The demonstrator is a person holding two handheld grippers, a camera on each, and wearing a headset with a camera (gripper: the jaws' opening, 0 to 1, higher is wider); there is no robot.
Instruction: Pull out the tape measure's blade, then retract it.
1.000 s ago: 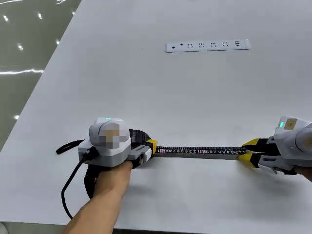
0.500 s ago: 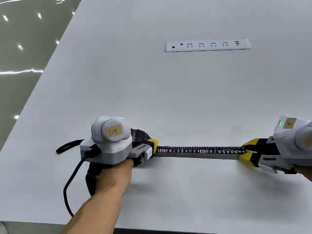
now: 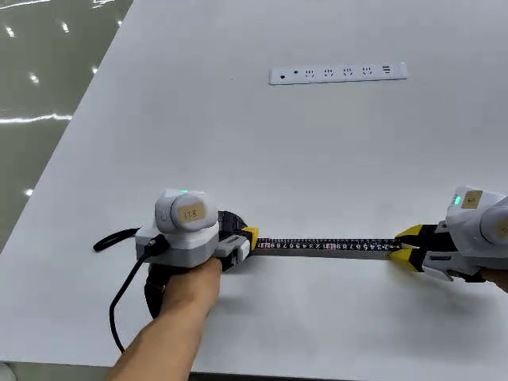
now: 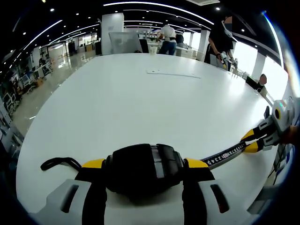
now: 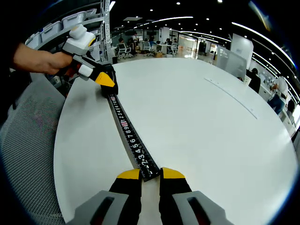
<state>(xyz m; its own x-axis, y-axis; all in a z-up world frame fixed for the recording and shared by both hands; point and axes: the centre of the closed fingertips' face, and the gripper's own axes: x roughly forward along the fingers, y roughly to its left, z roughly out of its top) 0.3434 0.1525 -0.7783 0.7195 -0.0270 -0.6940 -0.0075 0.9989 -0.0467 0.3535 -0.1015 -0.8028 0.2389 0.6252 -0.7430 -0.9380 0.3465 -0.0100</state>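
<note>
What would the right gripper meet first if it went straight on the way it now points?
Probably the tape measure's case, held in the left gripper, at the far end of the blade.

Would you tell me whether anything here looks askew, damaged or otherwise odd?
Nothing stands out: the black tape measure case sits clamped in the left gripper, and its dark numbered blade runs straight over the white table to the right gripper.

Open-plan office: long white table (image 3: 238,159), desks (image 5: 140,49), ceiling lights (image 4: 154,4).
</note>
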